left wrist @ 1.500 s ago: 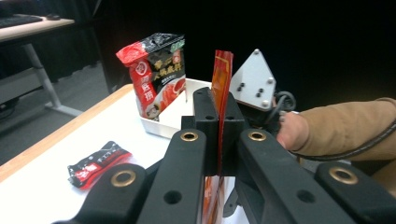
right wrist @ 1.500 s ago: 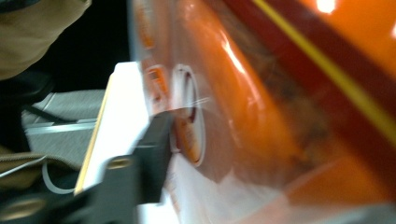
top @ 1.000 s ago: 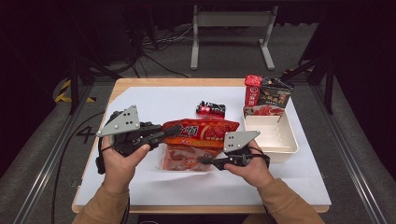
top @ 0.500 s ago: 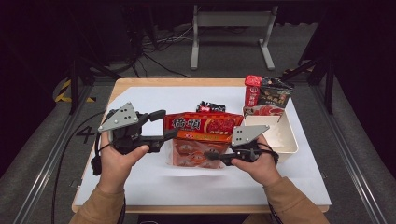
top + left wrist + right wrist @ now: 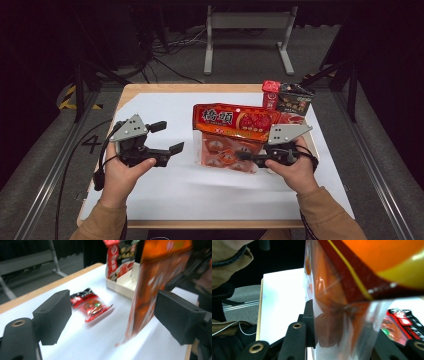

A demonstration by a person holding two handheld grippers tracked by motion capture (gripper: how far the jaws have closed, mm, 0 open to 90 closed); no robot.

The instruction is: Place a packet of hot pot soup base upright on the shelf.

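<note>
High view: the right claw (image 5: 243, 156), at about 4 o'clock from the middle of the bench (image 5: 150, 105), is clamped on the lower edge of a big orange bag (image 5: 232, 135), which stands nearly upright off the white sheet. The bag's red and orange printed header is at the top; its clear lower part shows round orange pieces inside. The left claw (image 5: 167, 137) sits at 9 o'clock, well apart from the bag, and its jaws have just been opening; they stand wide with nothing between them.

Behind the bag, at 1 o'clock, a white tray (image 5: 306, 131) holds a red carton (image 5: 270, 95) and a dark box (image 5: 295, 99), both upright at its far end.

Left claw view: the two black pads are spread far apart over bare white sheet. The bag (image 5: 155, 280) hangs, blurred, at 2 o'clock, its bottom corner close to the sheet. A small red packet (image 5: 91, 303) lies flat on the sheet at 11 o'clock, between the left pad and the tray (image 5: 125, 286). The carton (image 5: 112, 257) and box (image 5: 126, 255) stand in the tray's far part.

Right claw view: the bag (image 5: 352, 290) lies close against the lens, and its clear film is pinched between the jaws. The red packet (image 5: 402, 325) lies on the sheet at 4 o'clock beyond the film. A tan sleeve (image 5: 229, 257) is at 10 o'clock.
</note>
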